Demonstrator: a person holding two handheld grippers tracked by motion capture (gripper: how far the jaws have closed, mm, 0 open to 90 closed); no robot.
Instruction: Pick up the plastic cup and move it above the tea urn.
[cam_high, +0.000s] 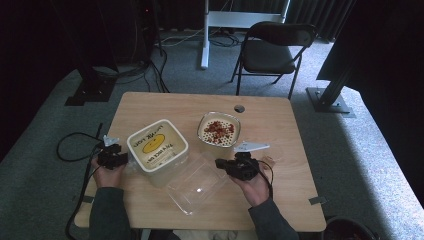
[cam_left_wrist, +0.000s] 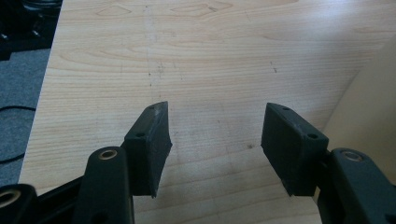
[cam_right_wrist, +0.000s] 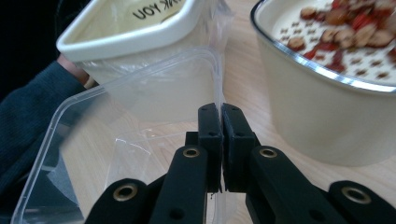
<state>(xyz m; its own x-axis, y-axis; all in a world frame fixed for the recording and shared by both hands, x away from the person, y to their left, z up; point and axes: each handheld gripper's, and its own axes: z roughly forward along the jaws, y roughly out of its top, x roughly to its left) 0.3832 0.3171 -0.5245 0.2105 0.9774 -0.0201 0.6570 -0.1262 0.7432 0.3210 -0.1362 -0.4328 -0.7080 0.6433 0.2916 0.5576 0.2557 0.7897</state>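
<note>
One wooden table (cam_high: 280, 200) carried everything, and places here are given from the tub (cam_high: 157, 145), the cream square container with a yellow smiley lid near the table's left half.

Left of the tub, at the table's left edge, the left gripper (cam_high: 119, 159) sat in one hand; in its own view the jaws stood spread wide over bare wood with nothing between them, and a pale wall, probably the tub, edged the right side.

Just right of and nearer than the tub lay one clear plastic tray (cam_high: 197, 185), touching or nearly touching the tub's side. In the right gripper view its rim (cam_right_wrist: 140, 70) rose tilted in front of the tub.

Right of the tub and beyond the tray stood one cream bowl (cam_high: 218, 131) with a metal rim and a perforated floor, holding reddish-brown pieces.

Farthest right of the tub, the right gripper (cam_high: 221, 163) was held in the other hand, its jaws pressed together on the tray's thin edge.

Two grippers, two hands, three containers in all.
</note>
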